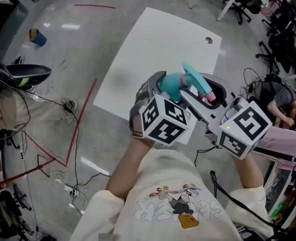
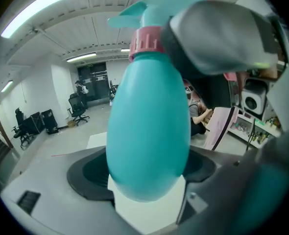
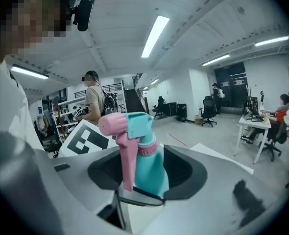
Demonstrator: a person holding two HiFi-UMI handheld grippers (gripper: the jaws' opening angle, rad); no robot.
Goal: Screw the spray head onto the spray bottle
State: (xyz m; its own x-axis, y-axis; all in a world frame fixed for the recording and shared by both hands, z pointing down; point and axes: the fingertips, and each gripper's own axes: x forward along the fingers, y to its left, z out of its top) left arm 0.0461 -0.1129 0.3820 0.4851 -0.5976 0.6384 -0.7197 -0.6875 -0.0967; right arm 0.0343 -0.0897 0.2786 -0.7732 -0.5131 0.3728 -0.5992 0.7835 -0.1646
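I hold both grippers in front of my chest, above the white table (image 1: 153, 49). My left gripper (image 1: 162, 83) (image 2: 147, 180) is shut on the teal spray bottle (image 1: 170, 84) (image 2: 149, 131), whose round body fills the space between its jaws. The teal spray head (image 1: 195, 78) (image 3: 137, 124), with a pink trigger (image 3: 125, 153) and a pink collar (image 2: 145, 42) (image 3: 147, 148), sits on the bottle's neck. My right gripper (image 1: 210, 90) (image 3: 144, 175) stands open, its jaws on either side of the head and neck with small gaps showing. The thread under the collar is hidden.
Cables, red tape lines and a blue cup (image 1: 37, 36) lie on the grey floor to the left. Office chairs and a seated person (image 1: 276, 102) are at the right. A person (image 3: 93, 104) stands behind the left gripper's marker cube (image 3: 85, 141).
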